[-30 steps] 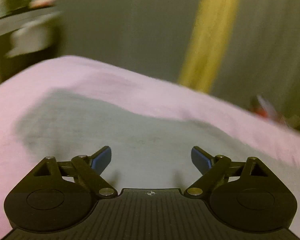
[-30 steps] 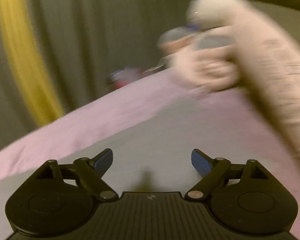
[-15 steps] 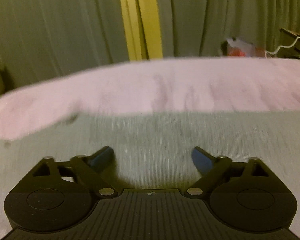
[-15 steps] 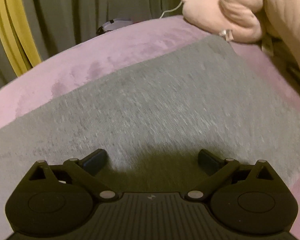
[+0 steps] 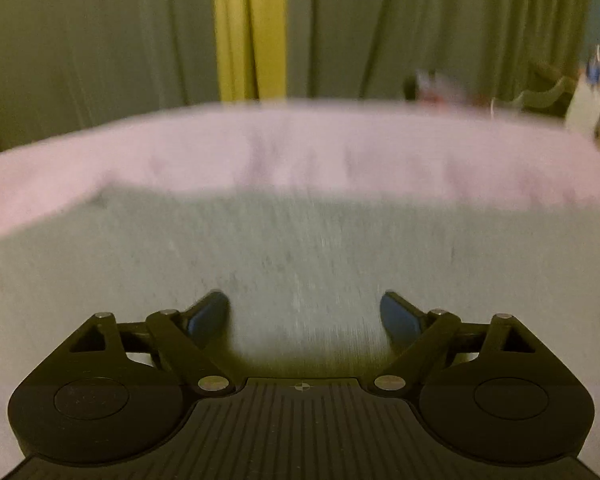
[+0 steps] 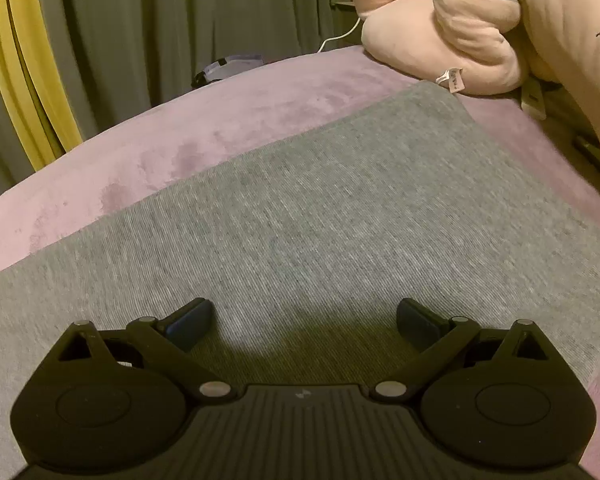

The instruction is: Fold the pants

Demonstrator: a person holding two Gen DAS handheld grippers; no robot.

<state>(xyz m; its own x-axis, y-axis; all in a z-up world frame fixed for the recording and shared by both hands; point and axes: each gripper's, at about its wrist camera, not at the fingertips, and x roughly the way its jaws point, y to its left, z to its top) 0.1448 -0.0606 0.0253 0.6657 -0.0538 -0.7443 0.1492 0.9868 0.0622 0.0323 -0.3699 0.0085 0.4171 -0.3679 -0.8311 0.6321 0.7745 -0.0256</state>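
Grey knit pants [image 6: 300,216] lie flat on a pink bedspread [image 6: 160,144], folded into a broad slab with a straight far edge. They also fill the lower part of the blurred left wrist view [image 5: 300,248]. My right gripper [image 6: 304,320] is open and empty, low over the near part of the pants. My left gripper [image 5: 304,312] is open and empty, also just above the grey fabric. Neither gripper holds cloth.
A pink plush toy [image 6: 460,40] lies at the far right of the bed, close to the pants' far corner. Grey curtains with a yellow strip [image 5: 252,28] hang behind the bed. Small clutter and a white cable [image 6: 340,34] sit past the bed's far edge.
Both grippers have swung down from a tilted, blurred view to face low over the pants. The right view has settled and sharpened. Both stayed open.
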